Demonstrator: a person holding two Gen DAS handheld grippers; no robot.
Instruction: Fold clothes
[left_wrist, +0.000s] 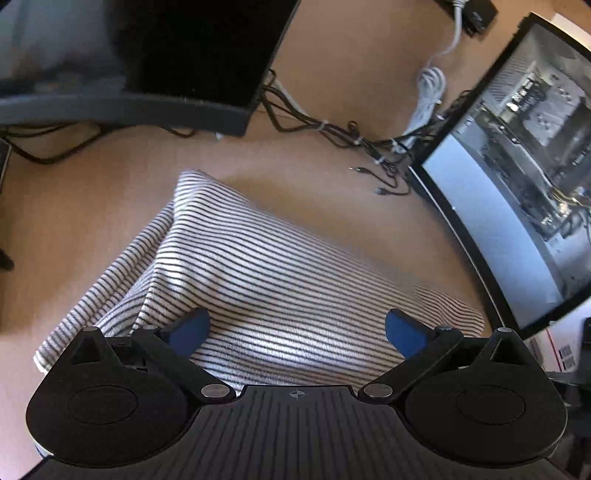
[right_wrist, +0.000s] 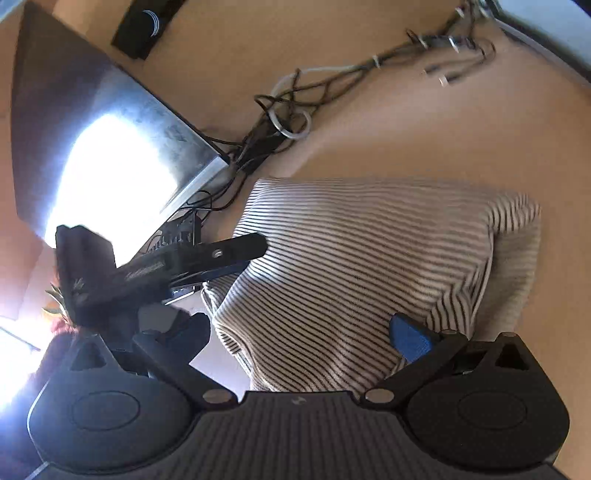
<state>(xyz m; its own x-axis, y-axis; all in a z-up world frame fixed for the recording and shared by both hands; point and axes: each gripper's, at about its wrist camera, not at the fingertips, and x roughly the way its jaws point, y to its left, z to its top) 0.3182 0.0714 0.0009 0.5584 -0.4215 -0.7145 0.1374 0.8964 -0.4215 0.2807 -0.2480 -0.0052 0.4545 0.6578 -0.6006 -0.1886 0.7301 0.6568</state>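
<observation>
Left gripper (left_wrist: 297, 332): jaws spread wide, blue pads (left_wrist: 192, 328) clear of the cloth, nothing held; it hangs over the near part of the garment, angled down.
Right gripper (right_wrist: 299, 332): jaws equally wide, nothing held; one blue pad (right_wrist: 410, 338) shows against the stripes, the other is in shadow off the garment's edge.
Left gripper seen from the right wrist: its black finger (right_wrist: 229, 253) reaches in over the garment's side nearest the monitor; whether it touches the cloth cannot be told.
Striped garment (left_wrist: 266, 280): white with thin dark stripes, folded into a rough rectangle with a narrower layer showing along one side; lies flat on the middle of the bench, both grippers above it.
Bench (left_wrist: 325, 74): tan wood surface, bare around the garment.
Cables (left_wrist: 332, 129): dark bundle with a white coil, at the far edge of the bench, well apart from the garment.
Monitor (left_wrist: 192, 48): dark screen, standing at the far edge.
Second monitor (left_wrist: 517, 177): lit, along the bench's side edge, near the garment's corner.
</observation>
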